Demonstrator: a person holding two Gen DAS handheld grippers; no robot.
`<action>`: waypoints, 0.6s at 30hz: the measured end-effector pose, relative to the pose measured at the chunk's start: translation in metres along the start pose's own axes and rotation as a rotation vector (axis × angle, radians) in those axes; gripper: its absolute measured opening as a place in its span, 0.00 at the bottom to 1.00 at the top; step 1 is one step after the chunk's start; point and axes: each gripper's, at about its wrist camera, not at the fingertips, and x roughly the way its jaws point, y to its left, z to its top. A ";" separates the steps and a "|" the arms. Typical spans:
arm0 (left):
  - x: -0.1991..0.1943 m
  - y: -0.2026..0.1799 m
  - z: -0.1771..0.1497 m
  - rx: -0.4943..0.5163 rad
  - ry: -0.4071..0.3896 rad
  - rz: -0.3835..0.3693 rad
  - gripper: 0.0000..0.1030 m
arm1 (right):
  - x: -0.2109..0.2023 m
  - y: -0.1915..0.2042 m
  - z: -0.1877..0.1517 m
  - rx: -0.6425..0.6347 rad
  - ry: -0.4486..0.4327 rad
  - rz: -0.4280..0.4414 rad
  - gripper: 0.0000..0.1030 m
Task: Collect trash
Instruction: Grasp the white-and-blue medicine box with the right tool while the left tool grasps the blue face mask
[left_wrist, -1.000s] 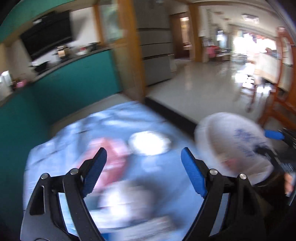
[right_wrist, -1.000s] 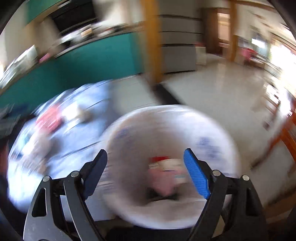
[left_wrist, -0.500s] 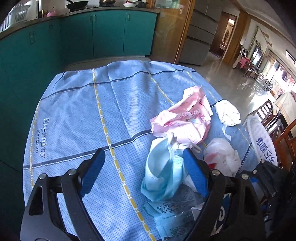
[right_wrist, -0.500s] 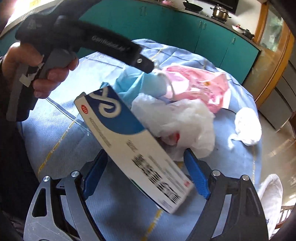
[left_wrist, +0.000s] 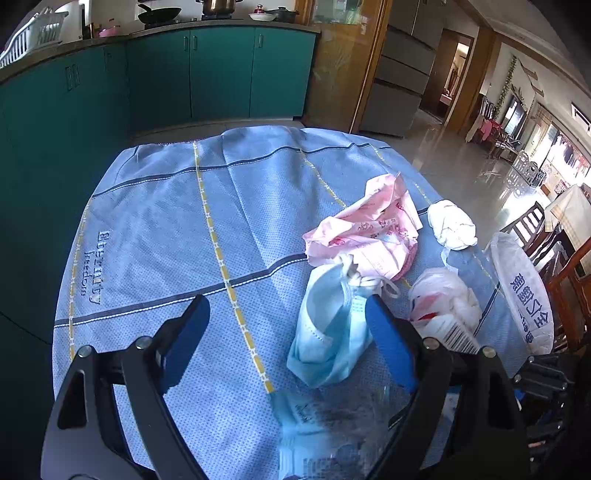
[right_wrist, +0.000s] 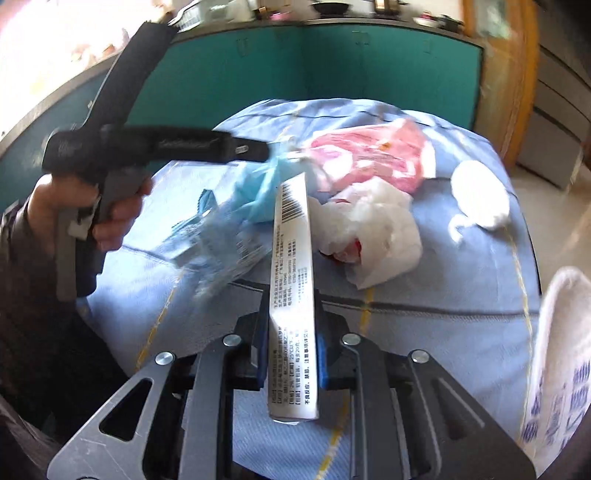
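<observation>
Right tool clamps the box, left tool gapes

The right tool (right_wrist: 290, 354) grips a white carton (right_wrist: 293, 288) above the tabletop (left_wrist: 155, 206); the left tool (left_wrist: 288, 343) stands apart near a blue mask (left_wrist: 328, 332).

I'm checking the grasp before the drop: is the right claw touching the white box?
Touching. The right wrist view shows the right claw shut on the white box, with both blue pads pressed flat against its sides.

Woven blue cloth (left_wrist: 155, 221), matt and dotted, is spread over the table. A printed cardboard box (right_wrist: 293, 295) looks smooth. Thin crinkled plastic is seen in the pink bag (left_wrist: 365, 236); cabinet fronts (left_wrist: 221, 74) appear semi-gloss.
</observation>
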 end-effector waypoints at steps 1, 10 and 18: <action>0.000 0.001 0.000 -0.003 -0.001 0.002 0.84 | -0.002 -0.004 -0.001 0.022 -0.004 -0.013 0.20; -0.002 -0.003 -0.001 0.002 -0.007 0.009 0.84 | -0.008 -0.039 -0.013 0.206 -0.011 -0.076 0.20; -0.003 -0.004 -0.001 0.004 -0.010 0.000 0.84 | 0.001 -0.019 -0.019 0.135 0.036 -0.097 0.42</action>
